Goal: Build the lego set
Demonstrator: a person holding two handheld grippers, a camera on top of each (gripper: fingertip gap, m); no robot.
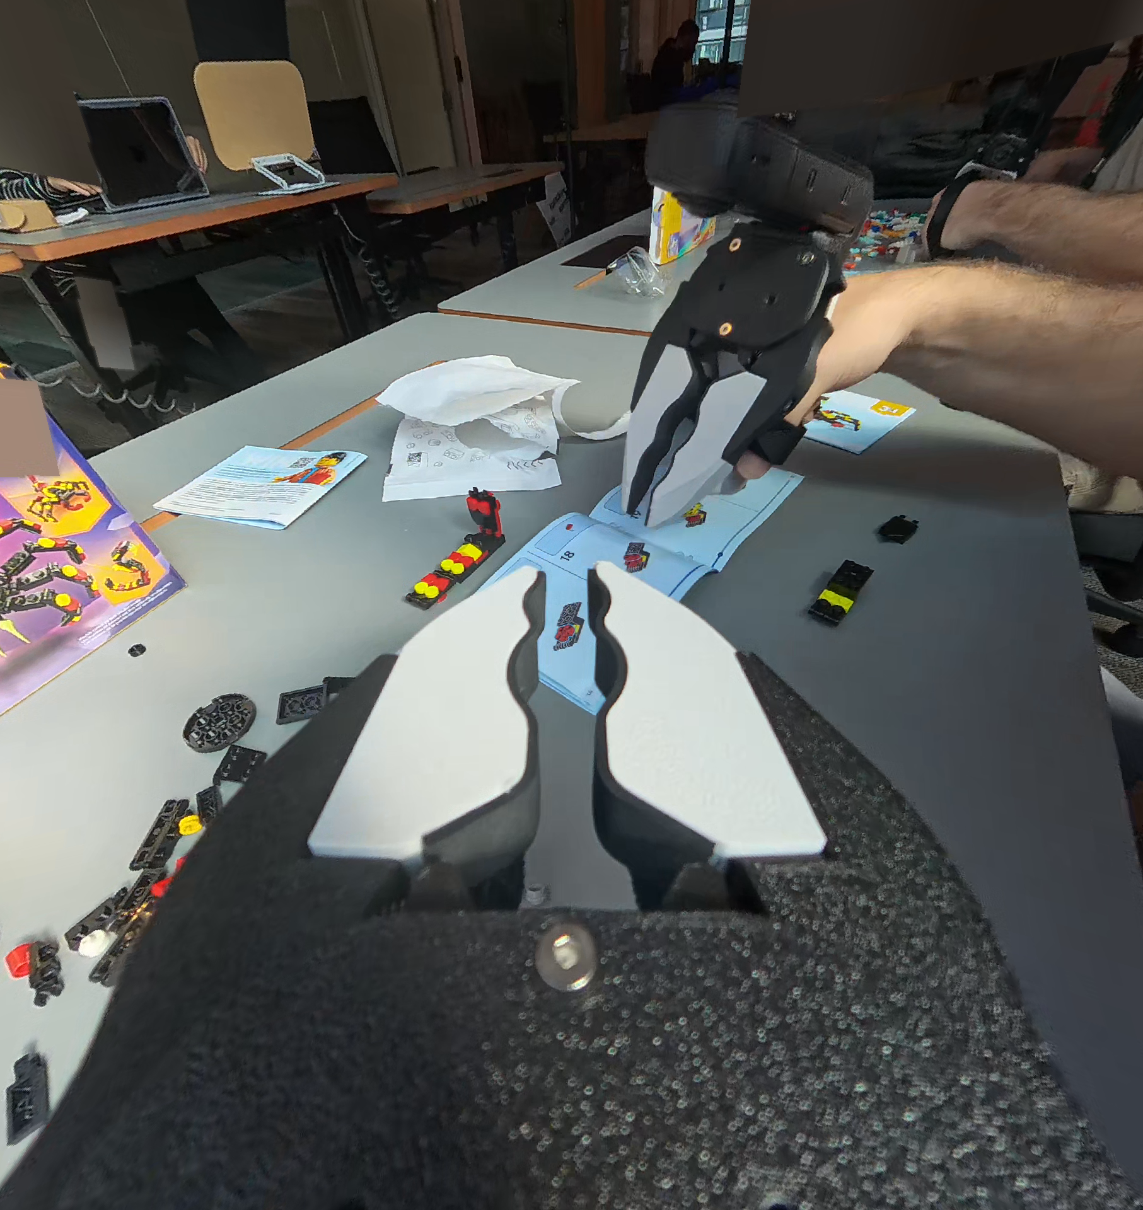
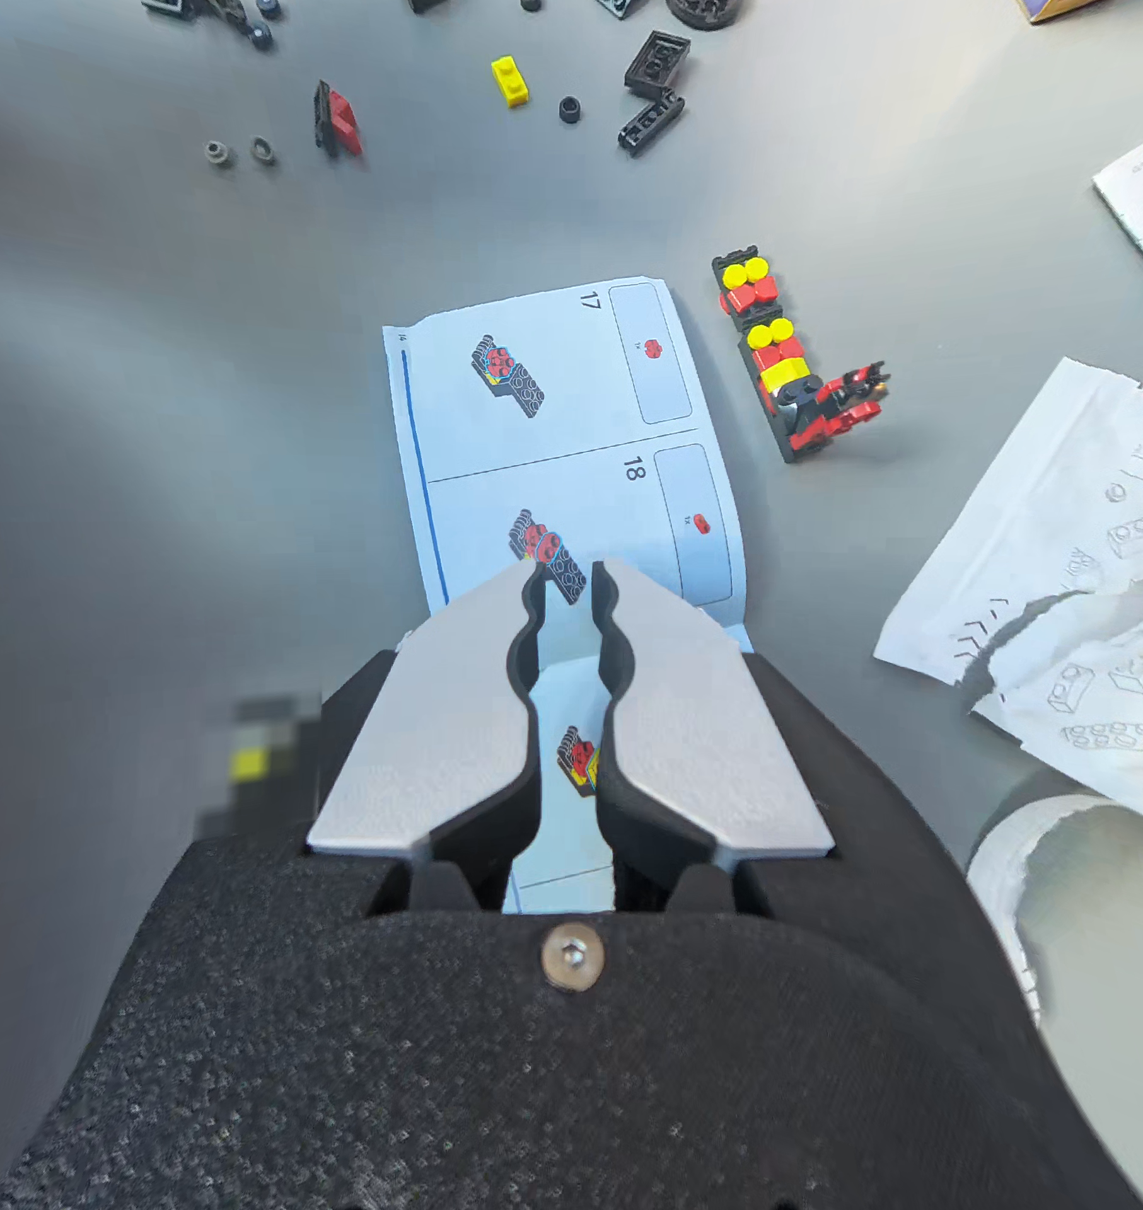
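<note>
On the booklet [image 2: 555, 419], both gripper pairs narrowly parted; right tips [image 1: 647, 517] partly hide its page.

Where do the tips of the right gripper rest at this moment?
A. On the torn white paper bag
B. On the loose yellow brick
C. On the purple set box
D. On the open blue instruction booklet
D: in the left wrist view the right gripper points down with its tips on a page of the open instruction booklet, holding nothing.
</note>
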